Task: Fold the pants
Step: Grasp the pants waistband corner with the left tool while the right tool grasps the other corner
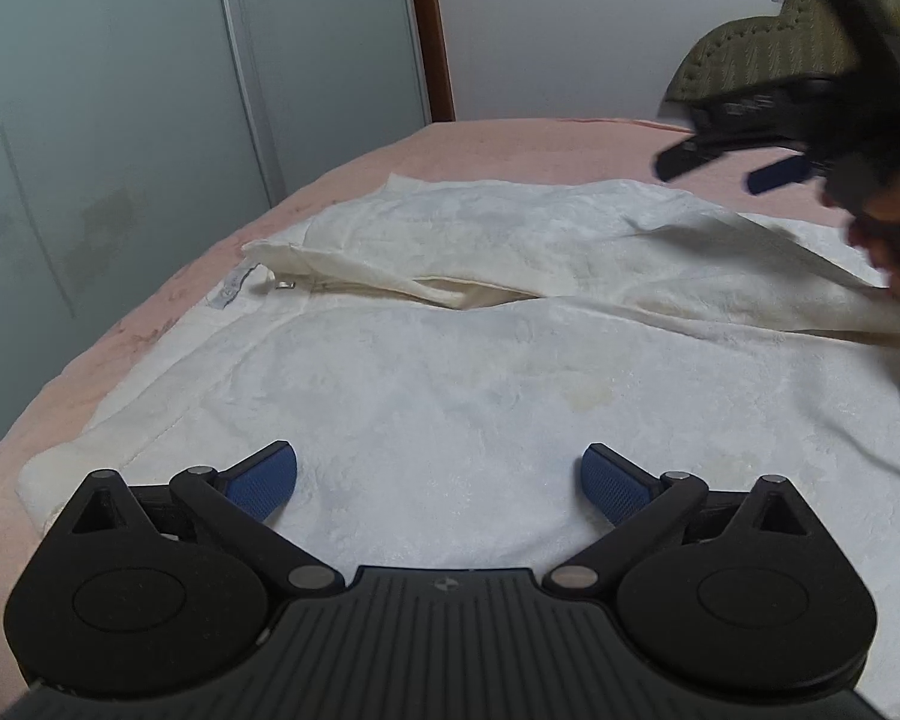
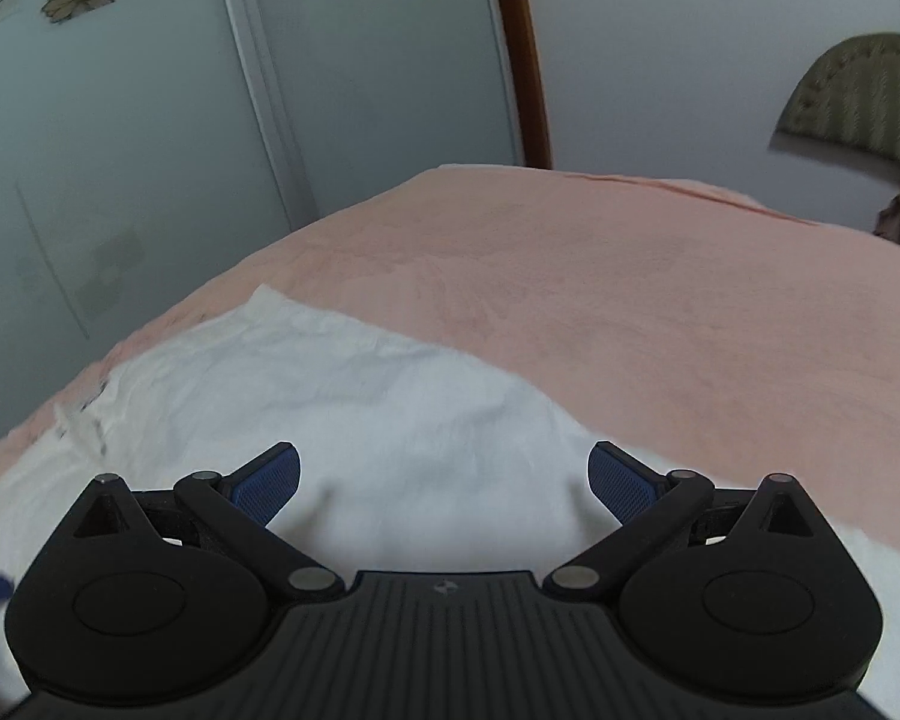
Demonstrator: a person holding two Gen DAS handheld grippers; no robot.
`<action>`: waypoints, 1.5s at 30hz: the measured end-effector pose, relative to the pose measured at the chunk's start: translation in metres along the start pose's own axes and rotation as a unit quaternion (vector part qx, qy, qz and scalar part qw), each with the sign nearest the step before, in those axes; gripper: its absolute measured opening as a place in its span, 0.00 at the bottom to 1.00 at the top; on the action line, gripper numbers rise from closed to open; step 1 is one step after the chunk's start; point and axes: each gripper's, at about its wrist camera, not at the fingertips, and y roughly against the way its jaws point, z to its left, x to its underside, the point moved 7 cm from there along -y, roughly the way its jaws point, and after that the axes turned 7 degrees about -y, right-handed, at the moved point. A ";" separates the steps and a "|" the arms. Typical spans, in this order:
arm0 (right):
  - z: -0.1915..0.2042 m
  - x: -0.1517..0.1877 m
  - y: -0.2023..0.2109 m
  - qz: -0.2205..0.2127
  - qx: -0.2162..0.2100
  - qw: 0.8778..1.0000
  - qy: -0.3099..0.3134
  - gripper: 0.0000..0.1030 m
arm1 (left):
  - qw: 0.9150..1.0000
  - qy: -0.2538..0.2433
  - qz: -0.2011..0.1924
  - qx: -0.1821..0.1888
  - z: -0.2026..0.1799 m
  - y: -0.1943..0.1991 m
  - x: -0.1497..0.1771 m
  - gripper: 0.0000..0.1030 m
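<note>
Left gripper point(image 1: 439, 483) jaws wide apart, nothing between them, hovering over the near part of the white pants point(image 1: 450, 372). Pants lie spread on the pink bed cover point(image 1: 510, 144), waistband with label at left. Right gripper point(image 2: 444, 483) also spread wide, empty, above the pants' far edge. Beyond: sliding wardrobe doors point(image 1: 120, 120), olive headboard point(image 1: 768, 54).
</note>
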 end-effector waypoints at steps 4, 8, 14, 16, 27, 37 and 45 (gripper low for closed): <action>-0.012 -0.023 -0.048 0.019 -0.021 1.000 0.003 1.00 | 1.000 -0.002 -0.005 0.000 -0.002 -0.001 0.000 1.00; -0.015 -0.031 -0.084 0.066 -0.021 0.997 0.033 1.00 | 1.000 0.002 -0.004 0.004 -0.002 -0.003 -0.001 1.00; 0.004 -0.012 -0.080 0.077 -0.038 0.990 0.110 0.52 | 1.000 0.003 -0.003 0.004 -0.002 -0.004 -0.001 1.00; 0.010 -0.007 -0.072 0.071 -0.039 0.989 0.128 0.37 | 1.000 0.005 -0.001 0.008 -0.002 -0.003 -0.001 1.00; 0.078 0.083 -0.029 -0.025 0.043 0.878 0.476 0.31 | 0.998 0.061 -0.002 0.026 0.059 -0.018 -0.071 0.98; 0.069 0.094 -0.026 -0.082 0.035 0.885 0.456 0.27 | 0.966 0.184 0.093 0.154 0.059 -0.127 -0.191 0.95; 0.071 0.099 -0.024 -0.093 0.040 0.879 0.466 0.27 | 0.938 0.250 0.172 0.165 0.052 -0.216 -0.210 0.81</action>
